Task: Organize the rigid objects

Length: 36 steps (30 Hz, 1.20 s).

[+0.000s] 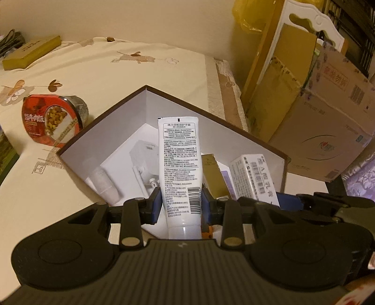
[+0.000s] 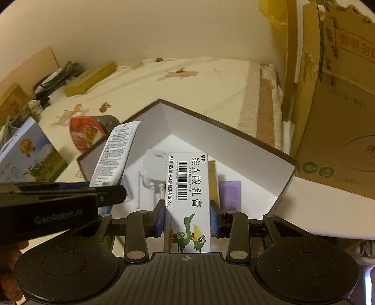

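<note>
white carton [image 2: 187,201] reads "维a酸乳膏", "华邦"; black tongs body [image 2: 58,217] reads, seemingly, "genrobot.ai".

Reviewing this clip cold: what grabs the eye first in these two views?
A white tube is clamped in the left gripper, a white carton with a green bird in the right gripper. Both hang over an open brown-rimmed box with items inside. A red-lidded bowl sits beyond it.

Cream wall [image 1: 117,21], embroidered tablecloth [image 1: 140,70]
</note>
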Each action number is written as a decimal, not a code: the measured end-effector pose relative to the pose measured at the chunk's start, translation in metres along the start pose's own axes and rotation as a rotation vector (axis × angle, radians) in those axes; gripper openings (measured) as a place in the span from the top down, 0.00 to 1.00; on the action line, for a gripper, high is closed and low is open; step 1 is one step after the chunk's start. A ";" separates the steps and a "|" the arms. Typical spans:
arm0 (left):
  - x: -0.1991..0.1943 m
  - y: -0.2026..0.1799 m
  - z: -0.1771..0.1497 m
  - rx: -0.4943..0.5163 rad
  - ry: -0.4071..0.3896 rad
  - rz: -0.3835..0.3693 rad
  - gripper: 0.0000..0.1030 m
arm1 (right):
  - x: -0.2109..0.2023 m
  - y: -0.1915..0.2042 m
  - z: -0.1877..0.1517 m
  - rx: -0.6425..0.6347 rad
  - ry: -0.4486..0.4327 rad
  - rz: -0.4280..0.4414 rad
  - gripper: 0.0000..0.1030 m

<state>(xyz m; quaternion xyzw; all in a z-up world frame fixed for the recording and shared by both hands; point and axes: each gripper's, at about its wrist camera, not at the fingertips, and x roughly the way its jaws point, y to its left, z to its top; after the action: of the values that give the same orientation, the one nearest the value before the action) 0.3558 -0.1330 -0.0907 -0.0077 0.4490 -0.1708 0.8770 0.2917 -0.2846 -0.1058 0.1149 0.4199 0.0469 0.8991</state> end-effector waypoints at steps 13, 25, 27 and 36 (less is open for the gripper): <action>0.038 0.018 0.005 -0.012 0.051 0.027 0.70 | 0.028 -0.004 0.001 0.016 0.037 0.002 0.66; 0.037 0.022 0.004 0.030 0.067 0.046 0.70 | 0.030 -0.004 0.000 0.030 0.048 0.007 0.66; 0.036 0.022 0.004 0.034 0.069 0.055 0.70 | 0.031 -0.004 0.001 0.031 0.051 0.011 0.66; 0.034 0.030 0.003 0.038 0.077 0.066 0.69 | 0.035 0.000 0.002 0.032 0.058 0.020 0.66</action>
<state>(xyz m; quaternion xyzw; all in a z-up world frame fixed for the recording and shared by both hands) 0.3848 -0.1157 -0.1204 0.0304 0.4790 -0.1503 0.8643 0.3155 -0.2789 -0.1304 0.1320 0.4454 0.0528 0.8840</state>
